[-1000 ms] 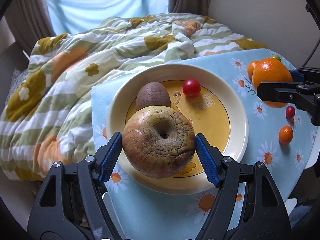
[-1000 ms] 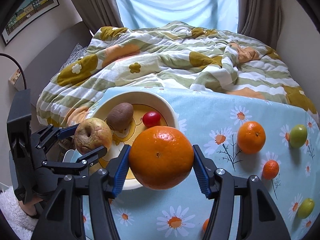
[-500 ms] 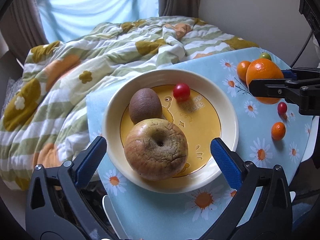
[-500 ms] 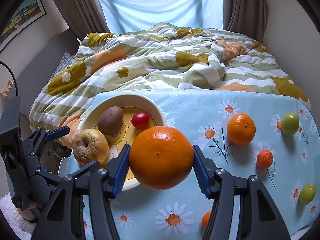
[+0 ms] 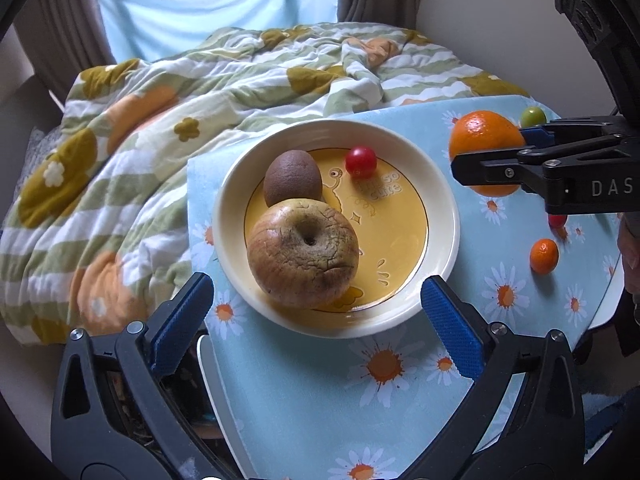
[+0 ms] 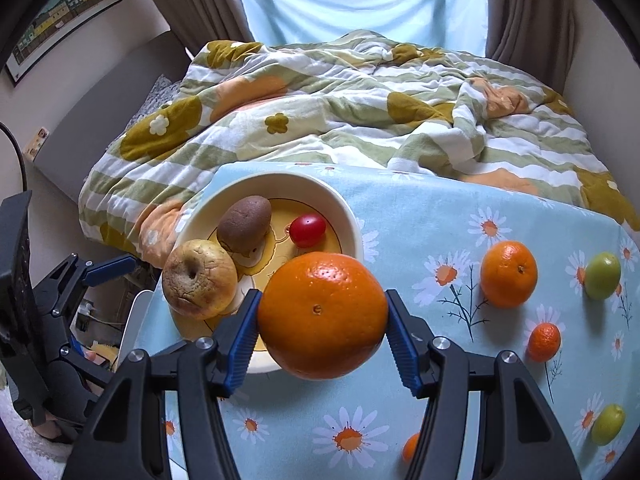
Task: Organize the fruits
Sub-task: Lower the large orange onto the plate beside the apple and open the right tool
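A cream plate (image 5: 444, 216) with a yellow centre holds a wrinkled apple (image 5: 303, 253), a brown kiwi (image 5: 293, 178) and a red cherry tomato (image 5: 361, 162). My left gripper (image 5: 316, 312) stands wide open just in front of the plate, its blue pads apart from the apple. My right gripper (image 6: 322, 334) is shut on a large orange (image 6: 322, 314), held above the tablecloth at the plate's (image 6: 352, 224) near right edge. The same orange (image 5: 482, 136) appears at the right of the left wrist view, and the apple (image 6: 199, 278), kiwi (image 6: 245, 224) and tomato (image 6: 307, 230) show in the right wrist view.
On the daisy-print blue tablecloth (image 6: 440, 216) lie a medium orange (image 6: 508, 274), a small tangerine (image 6: 543, 342), two green fruits (image 6: 602, 275) (image 6: 608, 425) and another small orange fruit (image 6: 410, 446). A rumpled flowered quilt (image 6: 360, 112) covers the bed behind the table.
My left gripper let go of the apple, which now rests on the plate, and drew back with its jaws wide. The right gripper keeps the orange and has hardly moved.
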A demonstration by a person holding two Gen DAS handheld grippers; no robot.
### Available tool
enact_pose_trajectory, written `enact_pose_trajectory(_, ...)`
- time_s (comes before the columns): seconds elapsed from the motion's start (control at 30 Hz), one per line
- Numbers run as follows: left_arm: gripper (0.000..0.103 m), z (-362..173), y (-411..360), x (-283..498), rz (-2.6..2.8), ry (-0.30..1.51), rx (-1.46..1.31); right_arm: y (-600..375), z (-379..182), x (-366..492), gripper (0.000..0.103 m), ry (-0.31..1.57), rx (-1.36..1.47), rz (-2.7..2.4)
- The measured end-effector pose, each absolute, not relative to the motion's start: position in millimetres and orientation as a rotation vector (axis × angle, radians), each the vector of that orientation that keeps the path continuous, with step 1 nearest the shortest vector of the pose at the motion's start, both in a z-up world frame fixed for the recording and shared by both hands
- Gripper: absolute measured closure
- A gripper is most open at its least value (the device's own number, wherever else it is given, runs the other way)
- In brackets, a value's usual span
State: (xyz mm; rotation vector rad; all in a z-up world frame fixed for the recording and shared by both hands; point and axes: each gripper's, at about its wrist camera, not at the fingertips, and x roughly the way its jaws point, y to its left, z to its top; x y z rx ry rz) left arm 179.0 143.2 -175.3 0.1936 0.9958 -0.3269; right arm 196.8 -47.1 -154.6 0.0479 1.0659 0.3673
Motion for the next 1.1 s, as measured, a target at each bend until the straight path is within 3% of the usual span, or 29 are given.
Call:
enact_pose_trajectory(0.77,0.0,-200.0,142.4,151.4,-0.241,1.078,0.101,-6.8,-207.7,224.8,0.047,1.08,-0.132,0.558)
enact_pose_trajectory(0.83,0.0,-199.3,143.4,151.5,-0.239,1.078,0.098,-8.4,-204.3,222.9,0.041,1.052,-0.123,0.564)
enact_pose_trajectory(0.9,0.0,-198.1,144.1,151.7,-0.237,1.077,0.098,-9.2,-197.4,221.3,0.008,1.011,-0.129,0.565)
enact_pose_trajectory(1.1,0.0,-191.6,147.2,150.9,-0.233,1.067,0.105,-14.2,-186.0,219.5,0.004,0.947,-0.138,0.524)
